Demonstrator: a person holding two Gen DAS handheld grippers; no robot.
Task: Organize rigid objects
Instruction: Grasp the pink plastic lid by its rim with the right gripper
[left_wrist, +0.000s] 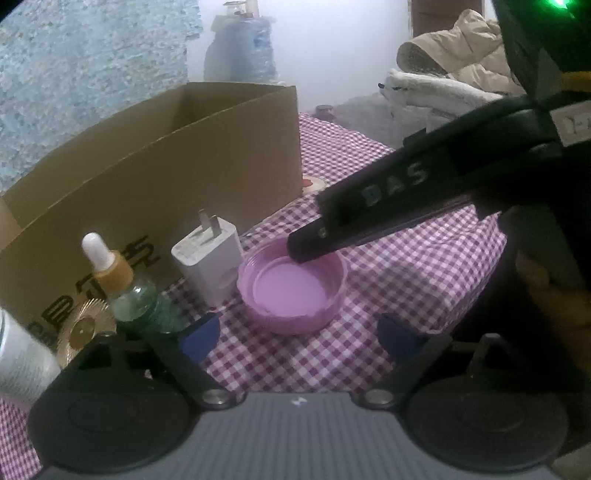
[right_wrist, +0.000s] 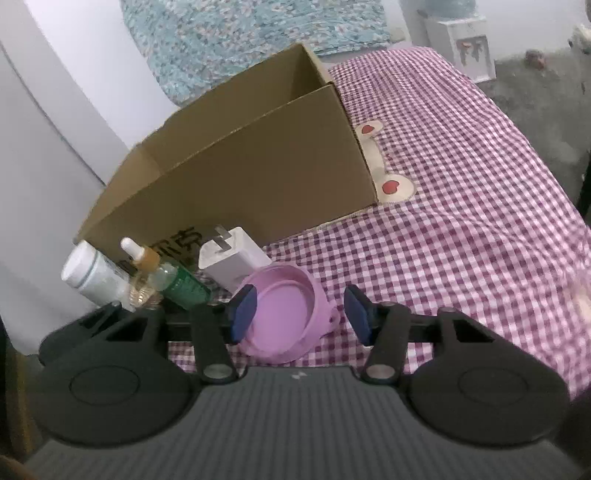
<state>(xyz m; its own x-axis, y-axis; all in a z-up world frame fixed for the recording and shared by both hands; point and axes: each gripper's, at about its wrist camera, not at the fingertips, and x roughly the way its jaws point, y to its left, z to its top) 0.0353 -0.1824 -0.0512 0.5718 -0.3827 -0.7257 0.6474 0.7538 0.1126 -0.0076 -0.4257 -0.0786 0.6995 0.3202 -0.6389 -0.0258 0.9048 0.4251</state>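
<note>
Pink lid lying open-side up beside charger, near cardboard box. Right gripper straddling lid, jaws part-open, not pressing; left gripper gaping, empty. Checked cloth rightward lying open.

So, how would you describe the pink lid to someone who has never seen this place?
Find the open cardboard box on the purple checked cloth. A row of small things stands along its front wall; at the right end, beside the white charger plug, lies the pink lid. It alone is round, shallow and pink, lying hollow side up.
</note>
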